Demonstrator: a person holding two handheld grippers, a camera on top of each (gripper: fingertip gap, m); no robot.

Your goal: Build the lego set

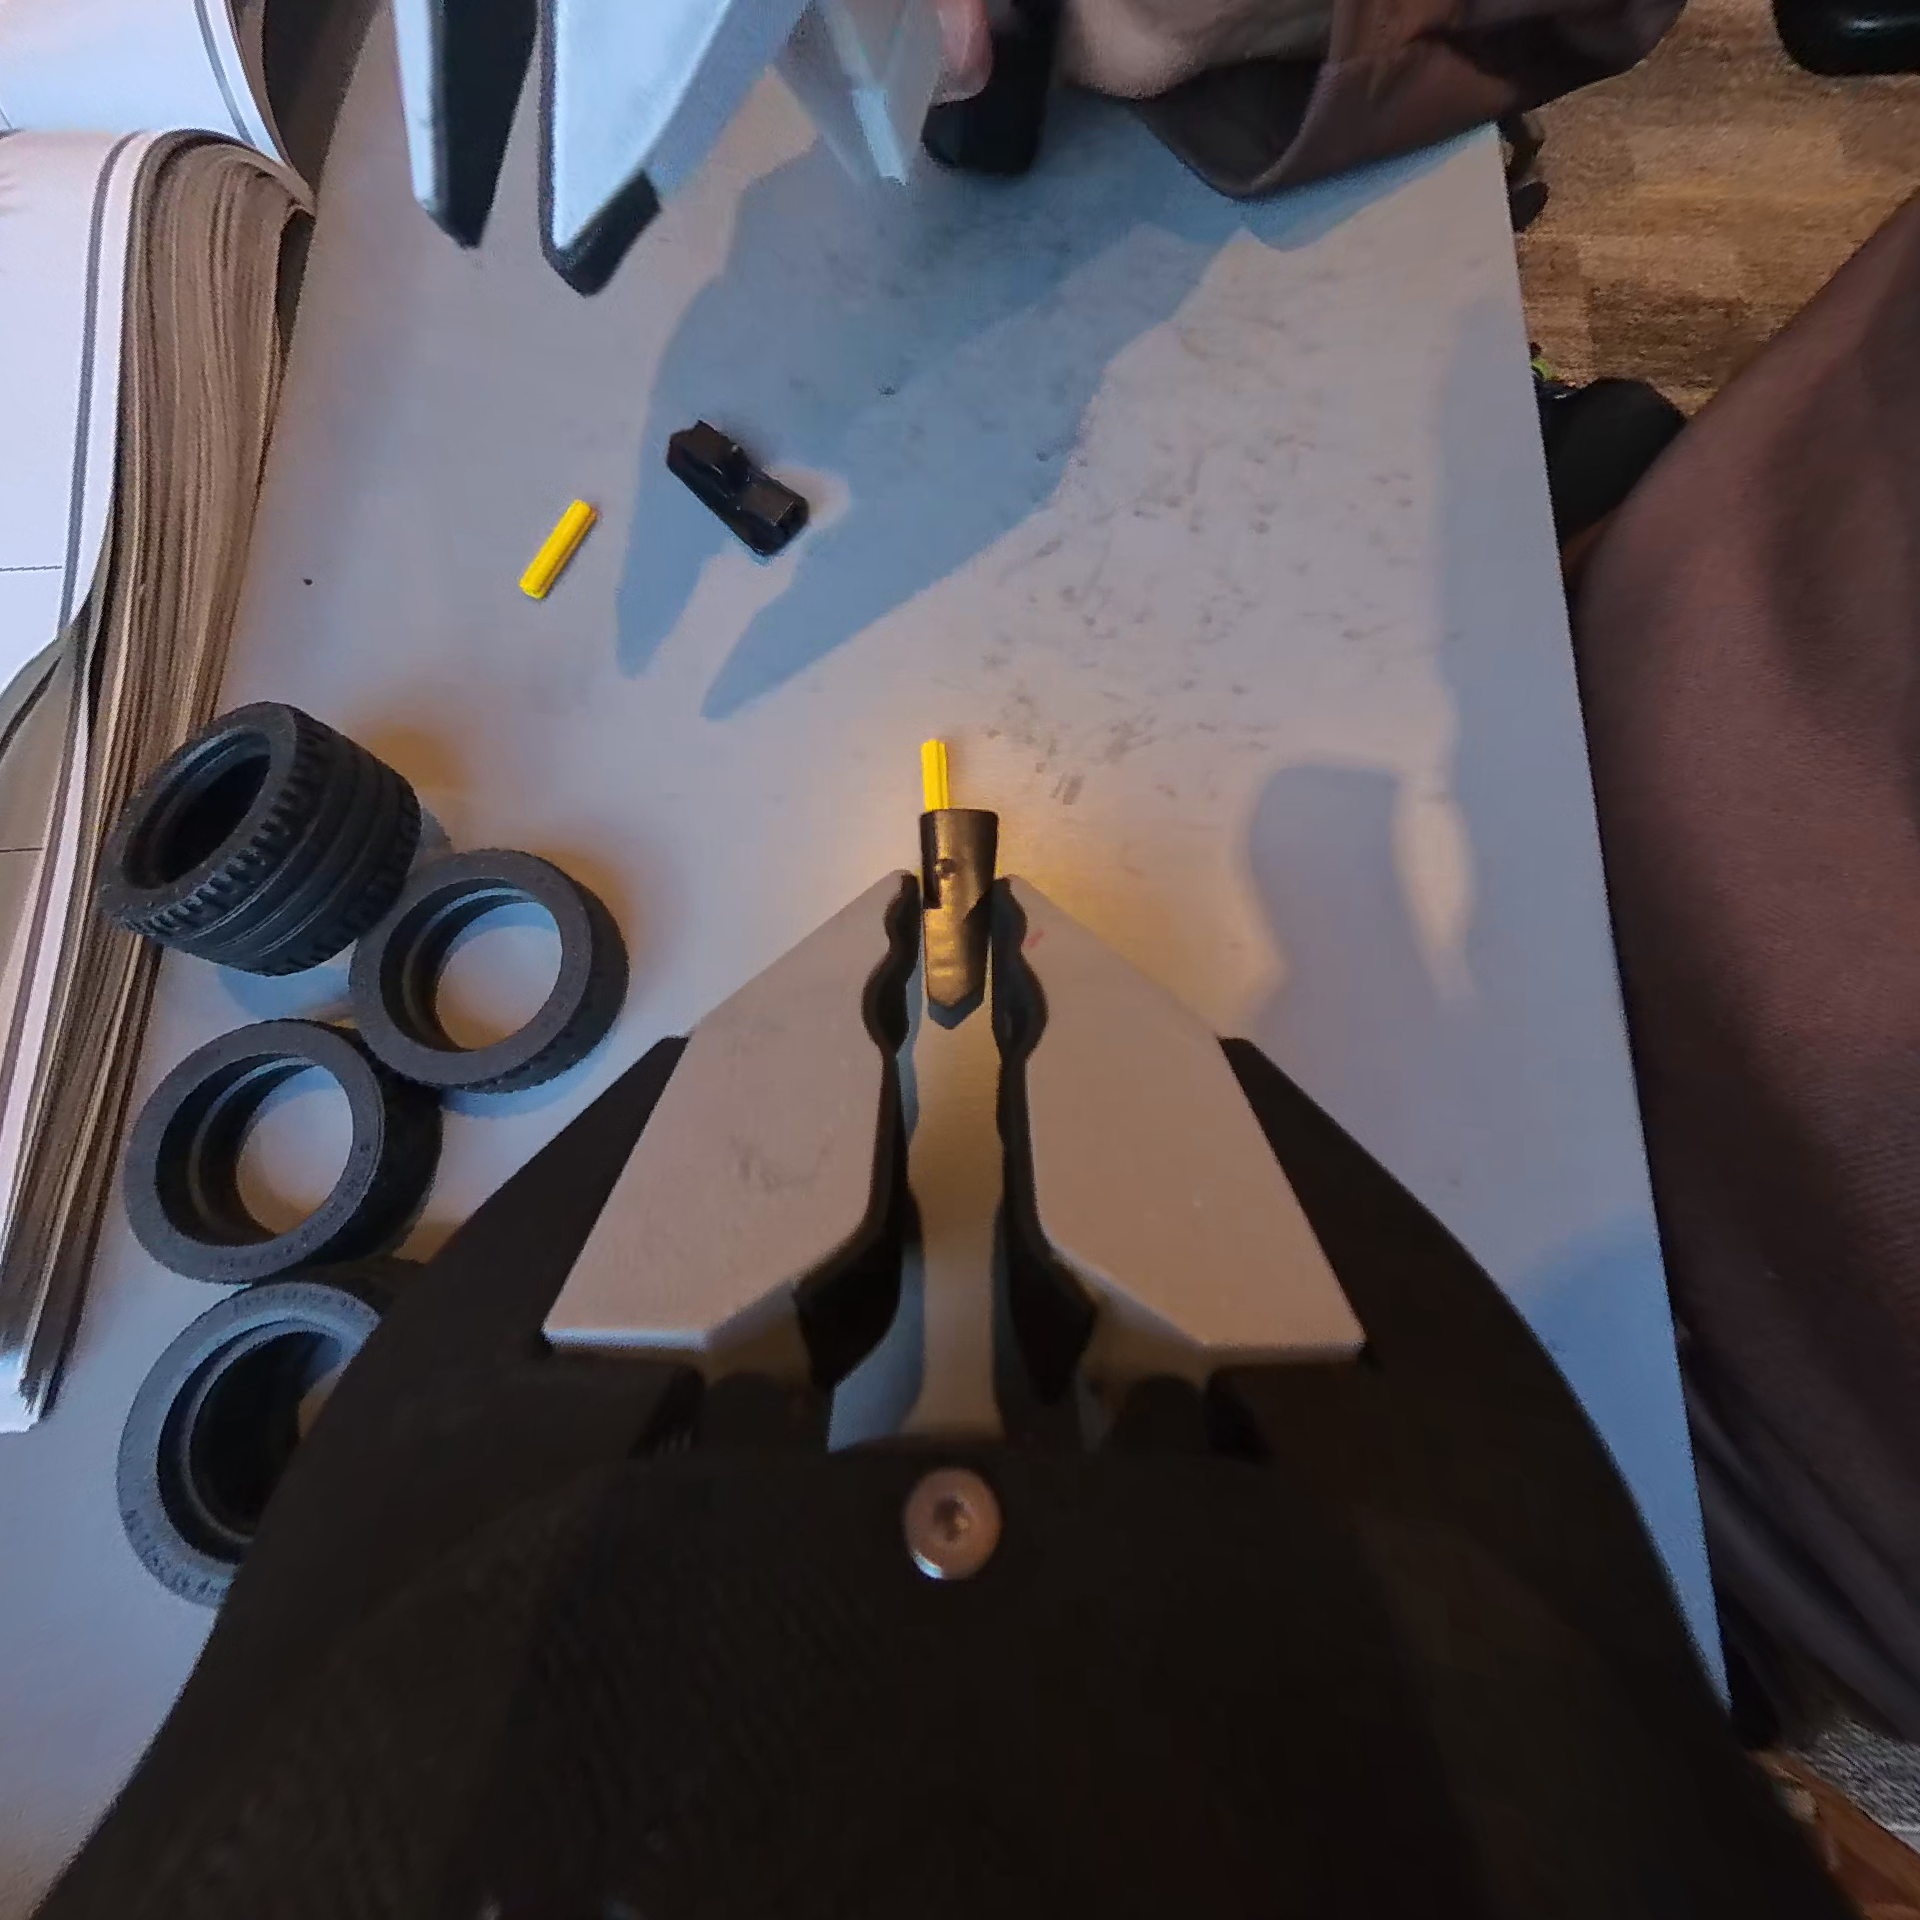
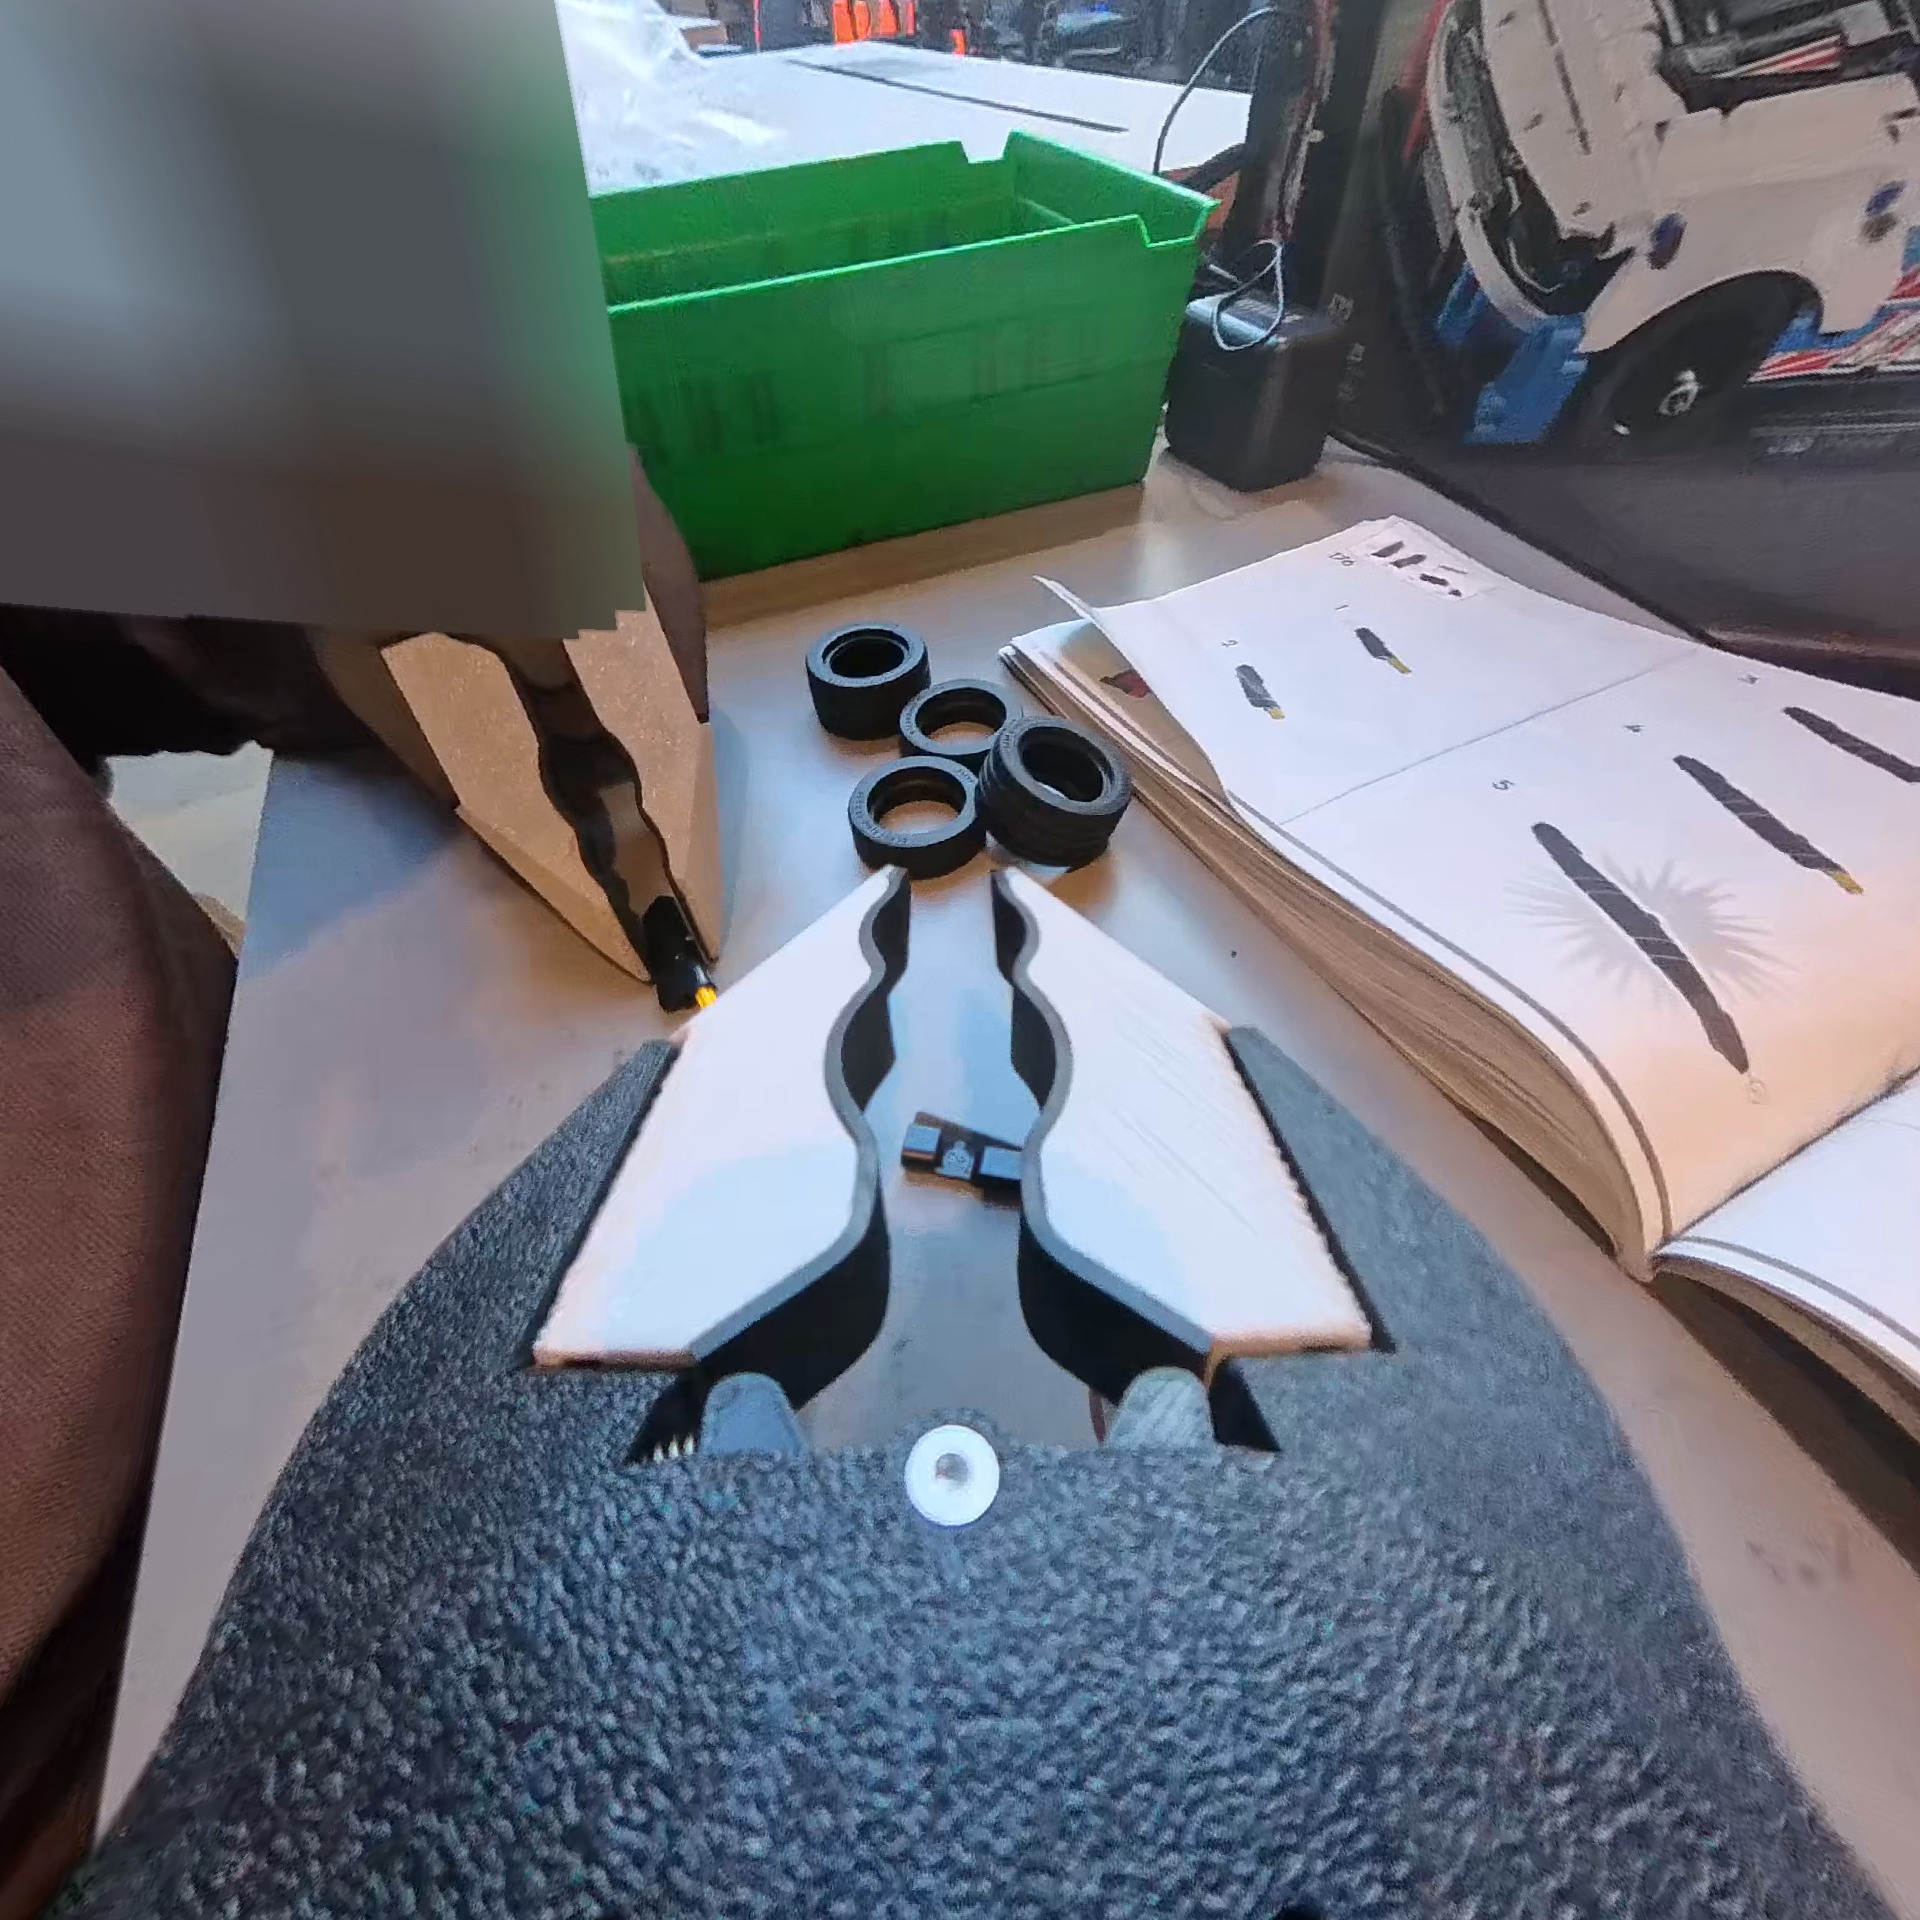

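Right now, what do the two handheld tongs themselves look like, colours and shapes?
Both match: the left tongs and right tongs each have two pale, flat, wedge-shaped fingers tapering to a point, with wavy black pads lining the inner edges. Each sits in a rough-textured black body with a round silver screw at its centre. No cables or sleeves show.

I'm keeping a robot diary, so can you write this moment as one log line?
left claw: shut on black connector with yellow axle | right claw: open over loose black piece | tyres: untouched
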